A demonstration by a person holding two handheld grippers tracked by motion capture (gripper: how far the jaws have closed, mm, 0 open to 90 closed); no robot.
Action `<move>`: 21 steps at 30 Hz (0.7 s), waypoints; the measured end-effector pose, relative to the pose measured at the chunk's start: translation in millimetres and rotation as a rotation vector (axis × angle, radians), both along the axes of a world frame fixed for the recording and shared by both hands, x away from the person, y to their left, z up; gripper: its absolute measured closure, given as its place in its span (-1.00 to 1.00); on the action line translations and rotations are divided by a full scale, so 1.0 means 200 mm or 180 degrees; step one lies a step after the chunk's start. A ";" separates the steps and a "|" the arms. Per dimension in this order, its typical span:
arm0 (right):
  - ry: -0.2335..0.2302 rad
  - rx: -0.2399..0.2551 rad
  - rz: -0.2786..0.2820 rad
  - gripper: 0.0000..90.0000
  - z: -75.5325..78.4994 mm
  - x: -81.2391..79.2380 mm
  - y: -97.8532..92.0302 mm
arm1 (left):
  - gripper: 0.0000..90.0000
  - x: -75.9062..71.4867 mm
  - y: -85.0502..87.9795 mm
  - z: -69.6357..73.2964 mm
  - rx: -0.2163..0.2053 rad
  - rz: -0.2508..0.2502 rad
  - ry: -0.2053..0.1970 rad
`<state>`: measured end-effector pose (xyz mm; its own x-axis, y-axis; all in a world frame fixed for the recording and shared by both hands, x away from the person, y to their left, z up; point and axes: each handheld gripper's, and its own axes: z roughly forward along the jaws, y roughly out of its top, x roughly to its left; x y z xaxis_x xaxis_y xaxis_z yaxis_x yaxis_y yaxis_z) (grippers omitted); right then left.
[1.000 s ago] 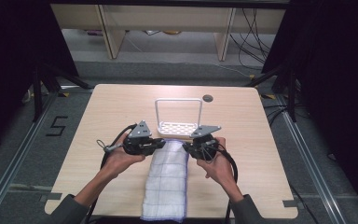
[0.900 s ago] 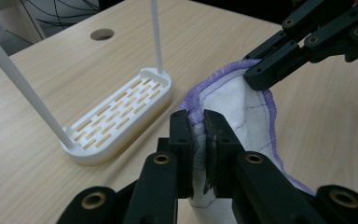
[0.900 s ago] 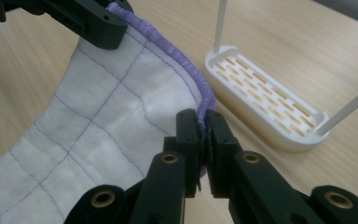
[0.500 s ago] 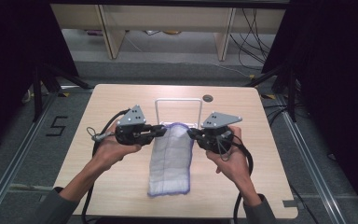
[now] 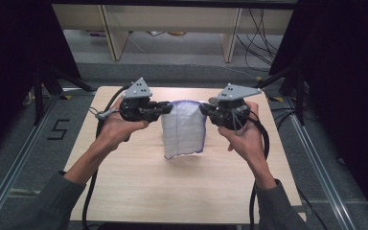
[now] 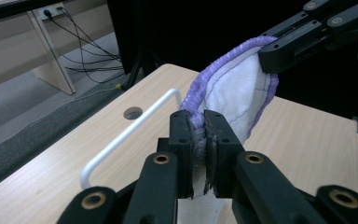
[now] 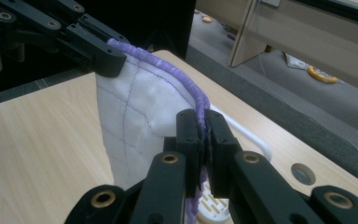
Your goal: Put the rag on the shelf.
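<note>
Risk: you have the quilted cloth (image 5: 184, 128) hanging by two top corners only; pull your hands further apart and a purple-edged corner could slide out from between the fingers, dropping one side onto the bench (image 5: 124, 182)
Second risk: the white wire rack (image 6: 121, 140) stands just behind the cloth, so a low swing forward could snag the hem on its handle
Left gripper (image 5: 165, 107): fingers closed down narrow on the cloth's purple hem, which the left gripper view shows squeezed flat between the pads (image 6: 182, 135)
Right gripper (image 5: 206, 109): fingers likewise nearly shut, clamped on the opposite top corner; the right gripper view shows the purple binding pinched between them
Cloth: held up in the air between your two hands above the middle of the bench, top edge stretched across, body hanging down with the lower end narrowing and curling; I judge its lower edge is clear of the wood, though the high view doesn't settle that
Rack: on the bench's far side, beside a round hole (image 6: 133, 112) in the top
</note>
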<state>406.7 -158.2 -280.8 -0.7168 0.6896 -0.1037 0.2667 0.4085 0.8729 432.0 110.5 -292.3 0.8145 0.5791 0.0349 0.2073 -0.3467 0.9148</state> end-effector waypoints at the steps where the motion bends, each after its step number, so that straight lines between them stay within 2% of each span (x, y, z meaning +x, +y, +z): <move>1: -0.0011 -0.0009 0.0010 0.92 0.01 0.02 0.00 | 0.82 0.03 0.00 0.01 0.0006 0.0039 0.0004; 2: -0.0011 -0.0009 0.0010 0.92 0.01 0.02 0.00 | 0.82 0.03 0.00 0.01 0.0006 0.0039 0.0004; 3: 0.0058 0.0027 -0.0024 0.92 0.04 0.05 0.00 | 0.82 0.05 0.00 0.03 0.0003 0.0075 0.0023; 11: 0.0023 0.0033 -0.0030 0.92 0.10 0.14 0.03 | 0.82 0.13 0.01 0.08 0.0013 0.0169 0.0014; 15: 0.0004 0.0093 -0.0075 0.92 0.13 0.18 0.04 | 0.82 0.16 0.01 0.11 -0.0044 0.0223 -0.0004; 16: -0.0005 0.0088 -0.0069 0.92 0.14 0.19 0.04 | 0.82 0.17 0.01 0.13 0.0008 0.0252 -0.0026; 21: -0.0016 0.0127 -0.0134 0.92 0.17 0.24 0.05 | 0.82 0.22 0.01 0.17 0.0053 0.0314 -0.0070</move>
